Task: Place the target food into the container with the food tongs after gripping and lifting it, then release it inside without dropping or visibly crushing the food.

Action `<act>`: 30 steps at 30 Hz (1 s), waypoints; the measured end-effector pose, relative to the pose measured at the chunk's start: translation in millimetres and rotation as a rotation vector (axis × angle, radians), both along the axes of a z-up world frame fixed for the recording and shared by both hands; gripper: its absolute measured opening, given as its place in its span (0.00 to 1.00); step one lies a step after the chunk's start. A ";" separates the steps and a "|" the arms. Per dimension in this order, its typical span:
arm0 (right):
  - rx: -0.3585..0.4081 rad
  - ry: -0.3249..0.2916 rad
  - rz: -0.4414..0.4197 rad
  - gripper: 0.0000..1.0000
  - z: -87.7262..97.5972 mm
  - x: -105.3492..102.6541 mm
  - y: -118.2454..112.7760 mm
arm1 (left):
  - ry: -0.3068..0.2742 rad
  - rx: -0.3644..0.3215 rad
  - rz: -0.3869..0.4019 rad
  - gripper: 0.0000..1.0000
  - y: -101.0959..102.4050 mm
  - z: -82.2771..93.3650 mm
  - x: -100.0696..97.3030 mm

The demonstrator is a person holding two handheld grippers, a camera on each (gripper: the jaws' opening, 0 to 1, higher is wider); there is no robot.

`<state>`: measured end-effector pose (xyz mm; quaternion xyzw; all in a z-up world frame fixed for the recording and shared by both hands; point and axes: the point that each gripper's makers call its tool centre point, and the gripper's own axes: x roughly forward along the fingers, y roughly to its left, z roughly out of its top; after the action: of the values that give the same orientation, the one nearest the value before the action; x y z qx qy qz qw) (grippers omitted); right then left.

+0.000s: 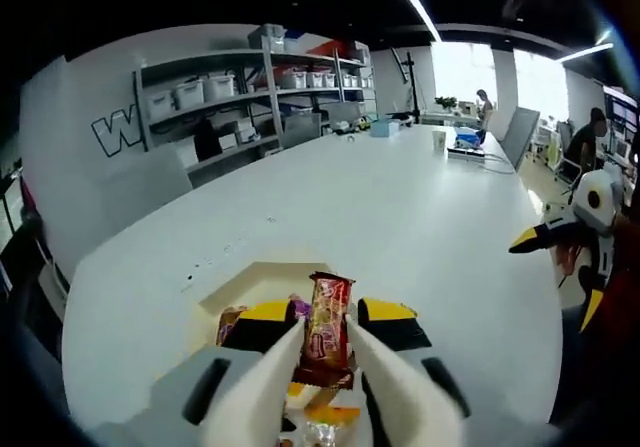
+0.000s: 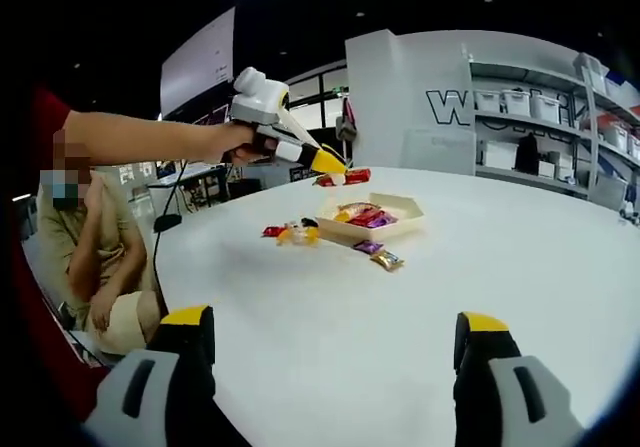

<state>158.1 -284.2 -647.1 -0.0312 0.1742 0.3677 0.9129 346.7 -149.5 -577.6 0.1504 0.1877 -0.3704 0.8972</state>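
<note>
One red snack packet (image 1: 327,329) clamped mid-length in the left gripper's (image 1: 322,367) tongs above the tray (image 2: 400,217); light, crinkly, crushable. Right gripper (image 2: 335,367) jaws apart.

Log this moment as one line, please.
phase: carry | left gripper: shut on red snack packet, held above tray | right gripper: open, idle over table | loose snacks beside tray

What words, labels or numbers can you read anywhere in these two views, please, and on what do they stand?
"W": large outlined letter on the white wall beside the shelving; the letters after it are hidden.
Red snack packet held in the tongs: its print is too blurred to read.
Wrappers in the container: too small to read.
</note>
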 end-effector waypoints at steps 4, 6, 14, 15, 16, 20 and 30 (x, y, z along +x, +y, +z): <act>0.002 -0.002 -0.009 0.99 0.2 0.5 -3.1 | -0.033 0.017 0.021 0.24 5.5 10.2 10.9; 0.002 -0.002 -0.010 0.99 0.5 0.5 -3.5 | -0.041 0.019 0.035 0.24 9.1 15.6 17.2; -0.003 0.000 -0.008 0.99 -0.9 0.1 -2.6 | -0.134 0.025 0.085 0.25 15.8 54.5 45.9; -0.001 -0.001 -0.007 0.99 -0.6 -0.1 -2.3 | -0.140 0.019 0.091 0.25 15.1 58.7 46.8; 0.000 0.001 -0.006 0.99 -0.7 -0.4 -2.3 | -0.144 0.019 0.091 0.25 13.8 62.1 46.9; -0.001 0.001 -0.011 0.99 0.0 0.1 -5.6 | -0.156 0.025 0.085 0.25 11.2 65.2 44.7; 0.002 -0.007 -0.011 0.99 2.0 -1.5 -4.5 | -0.158 0.033 0.075 0.26 13.0 66.4 37.3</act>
<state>156.5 -288.6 -645.1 -0.0308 0.1709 0.3629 0.9155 384.0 -136.5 -511.2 0.1867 0.1280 -0.3202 0.9199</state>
